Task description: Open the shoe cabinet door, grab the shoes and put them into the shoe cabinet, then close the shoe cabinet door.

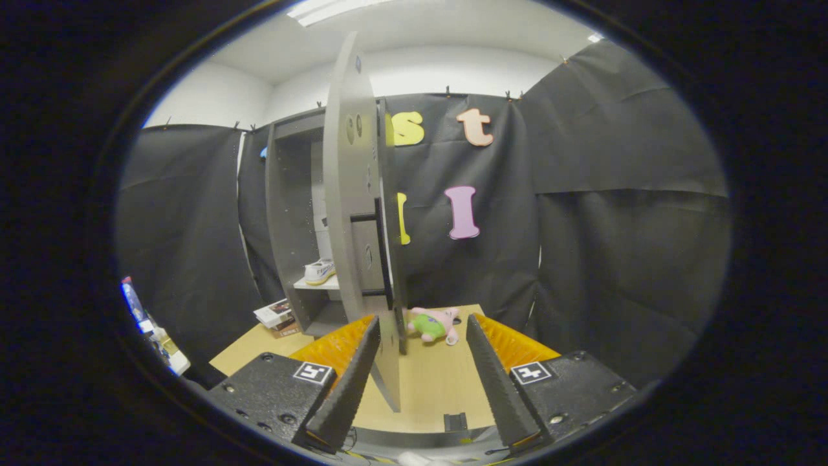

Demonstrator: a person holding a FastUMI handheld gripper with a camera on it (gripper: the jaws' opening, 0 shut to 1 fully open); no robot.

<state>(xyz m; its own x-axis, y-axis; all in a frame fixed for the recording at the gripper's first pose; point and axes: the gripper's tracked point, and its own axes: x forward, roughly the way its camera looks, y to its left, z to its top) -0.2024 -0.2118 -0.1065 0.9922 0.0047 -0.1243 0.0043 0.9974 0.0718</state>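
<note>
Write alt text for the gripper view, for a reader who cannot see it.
The hand-held gripper is open, its fingers either side of the edge of a grey cabinet door that stands swung open. Behind the door, a white shoe sits on a shelf inside the cabinet; a plush toy lies on the wooden floor beyond the fingers.

Grey cabinet door (352, 213) ajar, shoe (319, 271) shelved

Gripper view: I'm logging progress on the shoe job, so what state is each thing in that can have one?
Cabinet door: swung open, its edge between the fingers, close to the left one.
Gripper: open, fingers apart, not pressing the door.
Shoe: resting on a shelf inside the shoe cabinet.
Plush toy: lying on the floor beyond the fingers.
Books: stacked beside the cabinet.
</note>
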